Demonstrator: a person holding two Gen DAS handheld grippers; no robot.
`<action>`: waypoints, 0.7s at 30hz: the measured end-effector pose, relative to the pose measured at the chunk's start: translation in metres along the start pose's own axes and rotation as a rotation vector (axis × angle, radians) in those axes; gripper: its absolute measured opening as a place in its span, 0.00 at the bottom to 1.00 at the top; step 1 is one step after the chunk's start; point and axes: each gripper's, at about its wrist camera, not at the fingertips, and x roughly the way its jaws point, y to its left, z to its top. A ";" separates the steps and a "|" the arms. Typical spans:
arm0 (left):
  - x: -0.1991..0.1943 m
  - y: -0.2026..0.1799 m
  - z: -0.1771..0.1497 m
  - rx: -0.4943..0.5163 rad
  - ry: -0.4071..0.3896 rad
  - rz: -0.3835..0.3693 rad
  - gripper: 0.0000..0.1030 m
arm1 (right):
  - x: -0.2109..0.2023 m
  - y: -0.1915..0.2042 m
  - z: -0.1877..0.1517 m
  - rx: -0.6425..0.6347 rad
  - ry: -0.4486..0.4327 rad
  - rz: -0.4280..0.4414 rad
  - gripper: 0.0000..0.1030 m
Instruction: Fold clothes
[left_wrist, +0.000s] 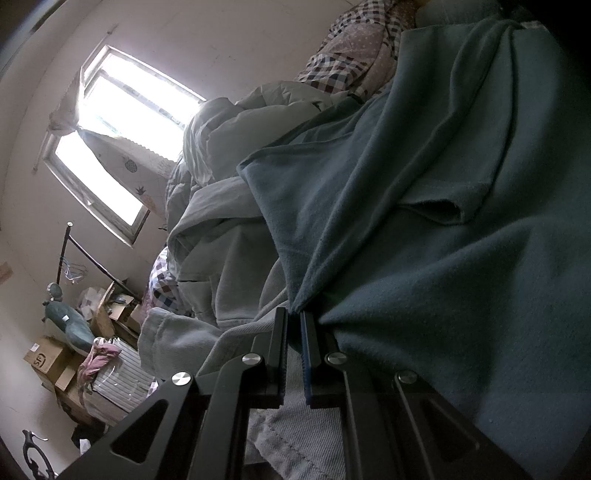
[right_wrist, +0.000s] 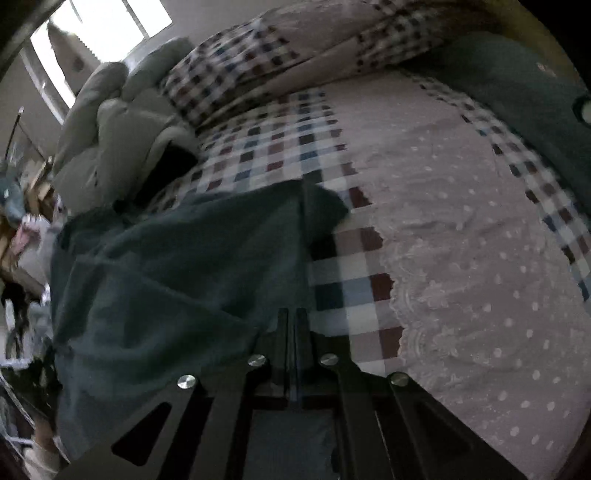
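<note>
Left hand-held gripper (left_wrist: 294, 317): we see it clenched on a pinch of the teal garment (left_wrist: 424, 229), fabric pulled into a peak right at the tips. Right hand-held gripper (right_wrist: 294, 314): clamped fully together; teal cloth sits at the tips and runs under it, but blur hides whether an edge is caught.

From the left tips the garment fans toward 1 o'clock; from the right tips it spreads toward 10 o'clock across the checked bedspread (right_wrist: 332, 258) on the bed. We judge it soft, light, limp fleece with good grip; best taken at hems or corners.

Pale-grey clothes (left_wrist: 221, 258) lie at 11 o'clock of the left tips.
</note>
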 end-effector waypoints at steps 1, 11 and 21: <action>0.000 0.000 0.000 0.000 0.000 0.000 0.06 | 0.000 -0.002 0.000 0.001 0.005 -0.001 0.00; -0.001 -0.001 0.000 0.000 0.000 0.001 0.06 | 0.003 0.005 -0.042 0.081 0.114 0.206 0.44; -0.001 0.000 0.000 0.001 0.001 -0.002 0.06 | 0.038 0.015 -0.054 0.123 0.184 0.241 0.21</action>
